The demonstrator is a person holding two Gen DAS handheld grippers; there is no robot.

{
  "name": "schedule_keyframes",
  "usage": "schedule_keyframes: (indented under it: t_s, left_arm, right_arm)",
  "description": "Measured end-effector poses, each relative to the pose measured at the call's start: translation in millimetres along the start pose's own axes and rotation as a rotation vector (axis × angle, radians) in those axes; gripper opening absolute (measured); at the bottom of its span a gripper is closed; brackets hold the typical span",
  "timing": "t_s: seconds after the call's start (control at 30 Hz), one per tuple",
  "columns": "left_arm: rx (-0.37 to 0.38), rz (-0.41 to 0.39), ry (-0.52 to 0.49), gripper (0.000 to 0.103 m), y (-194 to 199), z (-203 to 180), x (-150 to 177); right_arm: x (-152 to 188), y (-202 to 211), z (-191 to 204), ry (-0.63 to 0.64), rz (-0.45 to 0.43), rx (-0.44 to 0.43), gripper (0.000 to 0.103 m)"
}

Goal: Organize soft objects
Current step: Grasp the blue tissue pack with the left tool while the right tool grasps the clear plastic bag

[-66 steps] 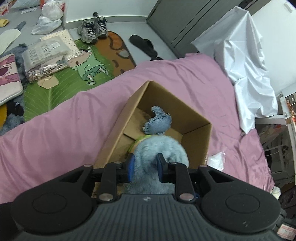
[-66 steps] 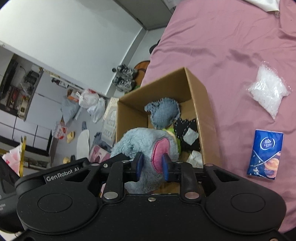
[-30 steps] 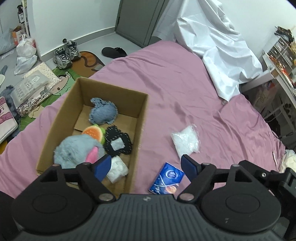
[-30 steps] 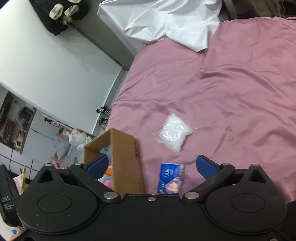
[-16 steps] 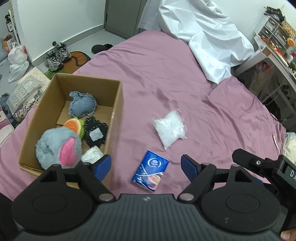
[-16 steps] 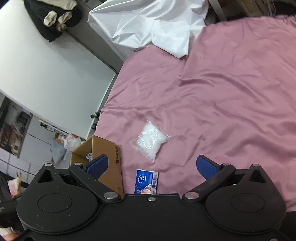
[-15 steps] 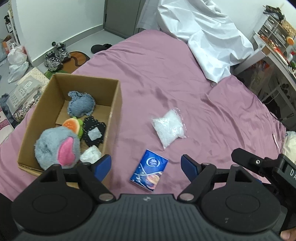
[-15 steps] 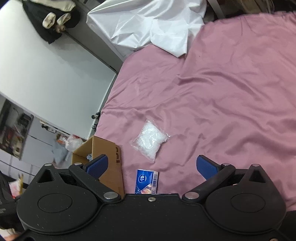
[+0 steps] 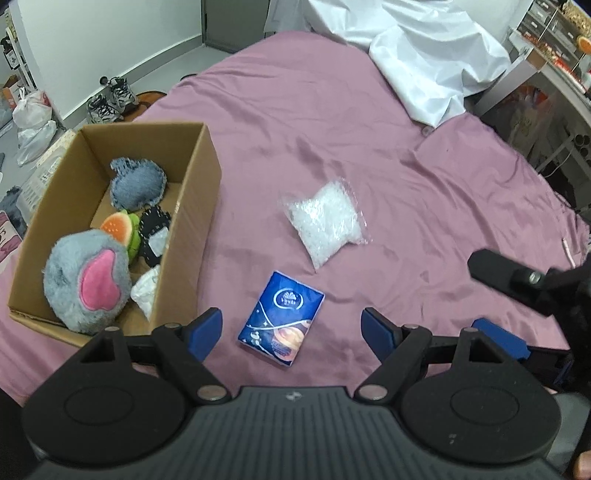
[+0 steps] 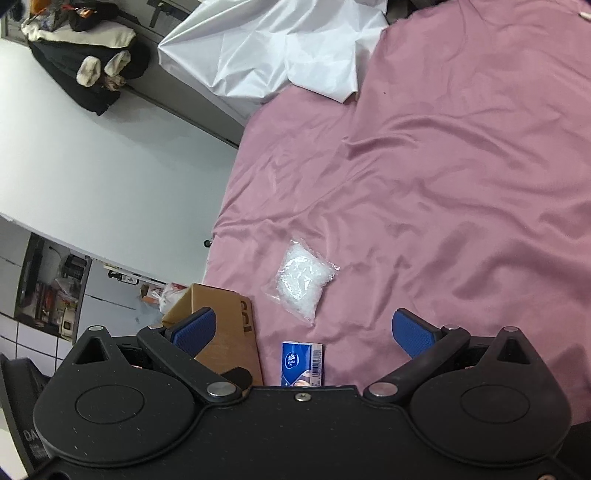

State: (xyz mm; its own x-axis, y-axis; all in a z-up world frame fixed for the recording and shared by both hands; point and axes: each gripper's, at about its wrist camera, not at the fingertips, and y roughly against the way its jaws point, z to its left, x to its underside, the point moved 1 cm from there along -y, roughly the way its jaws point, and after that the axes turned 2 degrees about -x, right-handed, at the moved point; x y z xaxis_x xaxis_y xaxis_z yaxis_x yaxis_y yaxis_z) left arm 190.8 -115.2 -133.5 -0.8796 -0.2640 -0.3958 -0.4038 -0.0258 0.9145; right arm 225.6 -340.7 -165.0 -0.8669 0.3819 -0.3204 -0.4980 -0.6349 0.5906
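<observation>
A cardboard box [image 9: 201, 184] sits on the pink bed at the left. Inside lie a grey plush with a pink ear [image 9: 86, 278], a blue denim cushion [image 9: 138, 182], a watermelon plush [image 9: 118, 229], a black pouch [image 9: 155, 238] and white tissue [image 9: 146, 291]. A blue tissue pack [image 9: 282, 317] lies on the sheet between my left gripper's [image 9: 291, 330] open jaws; it also shows in the right wrist view [image 10: 301, 363]. A clear bag of white filling [image 9: 325, 221] lies beyond it [image 10: 301, 282]. My right gripper [image 10: 301, 328] is open and empty, seen at the right in the left view [image 9: 498, 341].
A white sheet [image 9: 417, 62] is bunched at the bed's far side. Shoes [image 9: 109, 99] and plastic bags [image 9: 31, 122] lie on the floor left of the bed. A shelf with clutter [image 9: 554, 33] stands at the far right.
Both grippers let go of the grey plush in the box, opened and pulled back over the bed. The left view has since drawn nearer the tissue pack.
</observation>
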Motion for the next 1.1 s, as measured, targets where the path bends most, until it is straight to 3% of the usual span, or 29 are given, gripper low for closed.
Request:
schedule_keyframes:
  t_s: [0.27, 0.67, 0.73, 0.77, 0.87, 0.93, 1.1]
  left_arm:
    - [-0.041, 0.011, -0.036, 0.08, -31, -12, 7]
    - [-0.098, 0.063, -0.011, 0.078, -90, -6, 13]
    - [-0.087, 0.059, -0.003, 0.075, -93, -3, 14]
    - [-0.082, 0.059, 0.006, 0.068, -94, -2, 13]
    - [-0.072, 0.056, 0.02, 0.06, -93, 0, 11]
    - [-0.067, 0.055, 0.035, 0.059, -90, 4, 9]
    - [-0.05, 0.017, 0.085, 0.058, -79, 12, 1]
  right_arm:
    - [-4, -10, -4, -0.008, 0.015, -0.027, 0.103]
    - [-10, -42, -6, 0.021, 0.056, 0.013, 0.099]
    - [-12, -50, -6, 0.025, 0.068, 0.018, 0.097]
    - [-13, -53, -5, 0.031, 0.072, 0.021, 0.096]
    - [-13, -63, -5, 0.048, 0.093, 0.03, 0.09]
    - [-13, -70, -5, 0.053, 0.106, 0.035, 0.084]
    - [-17, -84, -2, 0.052, 0.119, 0.028, 0.081]
